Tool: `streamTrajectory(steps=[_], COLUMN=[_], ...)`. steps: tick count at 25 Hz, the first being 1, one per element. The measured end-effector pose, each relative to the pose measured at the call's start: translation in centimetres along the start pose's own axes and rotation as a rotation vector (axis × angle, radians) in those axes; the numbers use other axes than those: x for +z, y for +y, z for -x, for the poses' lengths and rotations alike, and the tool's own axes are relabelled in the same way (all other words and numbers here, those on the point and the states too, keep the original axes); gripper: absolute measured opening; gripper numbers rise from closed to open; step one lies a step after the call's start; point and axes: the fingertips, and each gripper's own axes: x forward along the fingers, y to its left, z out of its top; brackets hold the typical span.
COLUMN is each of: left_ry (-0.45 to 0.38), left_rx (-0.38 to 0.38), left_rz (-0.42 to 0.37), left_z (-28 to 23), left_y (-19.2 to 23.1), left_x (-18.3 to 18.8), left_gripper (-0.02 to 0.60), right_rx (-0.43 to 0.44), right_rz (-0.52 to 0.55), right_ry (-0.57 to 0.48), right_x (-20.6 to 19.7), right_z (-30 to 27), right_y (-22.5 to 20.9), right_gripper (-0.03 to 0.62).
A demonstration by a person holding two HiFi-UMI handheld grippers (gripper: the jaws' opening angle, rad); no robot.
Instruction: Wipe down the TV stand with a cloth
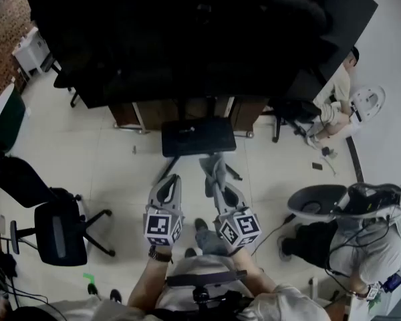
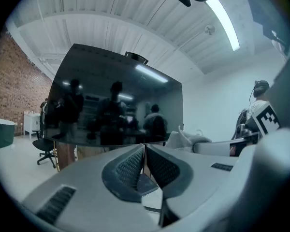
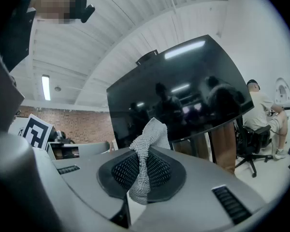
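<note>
A big black TV stands on its stand, which has wooden uprights and a black base plate on the pale floor. My right gripper is shut on a grey knitted cloth, held in the air just short of the base plate. The cloth sticks up between the pads, with the TV screen and a wooden upright beyond. My left gripper hovers beside it, shut with nothing between its jaws. The left gripper view faces the screen.
Black office chairs stand at the left, and another stands right of the stand. One person sits at the far right; a second, wearing gear, is at the lower right. A white cabinet is at the upper left.
</note>
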Motion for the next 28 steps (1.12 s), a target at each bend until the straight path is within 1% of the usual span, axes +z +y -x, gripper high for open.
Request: streamTrajectory(steps=[3, 5, 6, 9, 12, 14, 17, 19, 21, 23, 26, 28], left_ry=[-0.001, -0.032, -0.051, -0.115, -0.205, -0.261, -0.319, -0.352, -0.392, -0.43, -0.442, -0.44], left_rx=[0.012, 0.044, 0.059, 0.082, 0.108, 0.127, 0.133, 0.135, 0.143, 0.154, 0.174, 0.175], left_rz=[-0.02, -0.049, -0.07, -0.146, -0.238, -0.305, -0.36, -0.379, -0.398, -0.404, -0.399, -0.388], left_z=[-0.3, -1.7, -2.8, -6.2, -9.5, -11.0, -12.4, -13.8, -15.2, -16.1, -16.8, -17.1], left_y=[-0.6, -0.2, 0.2, 1.9, 3.5, 4.0, 4.6, 5.1, 5.8, 6.6, 7.0, 6.9], left_x=[3.4, 7.3, 9.6, 17.5, 26.9, 32.7, 40.2, 44.3, 47.2, 49.0, 49.4, 48.9], left_gripper=[0.046, 0.046, 0.036, 0.032, 0.032, 0.034, 0.041, 0.041, 0.041, 0.041, 0.041, 0.041], right_rx=[0.03, 0.04, 0.044, 0.074, 0.125, 0.137, 0.139, 0.13, 0.107, 0.103, 0.117, 0.114], right_rz=[0.046, 0.088, 0.109, 0.2, 0.317, 0.399, 0.497, 0.553, 0.615, 0.672, 0.77, 0.821], right_ry=[-0.014, -0.043, -0.069, -0.187, -0.321, -0.403, -0.504, -0.531, -0.534, -0.529, -0.505, -0.455], right_x=[3.4, 7.3, 9.8, 19.4, 30.2, 36.5, 44.3, 48.3, 51.2, 53.3, 56.1, 57.3], right_z=[-0.3, -2.0, -3.2, -7.4, -12.1, -14.1, -16.0, -17.9, -20.6, -23.5, -27.3, -30.4], right_y=[0.0, -1.2, -2.0, -2.7, -1.8, -0.5, 2.0, 2.8, 3.2, 4.1, 7.4, 8.7], right_gripper=[0.025, 0.025, 0.025, 0.025, 0.025, 0.025, 0.025, 0.025, 0.025, 0.025, 0.025, 0.025])
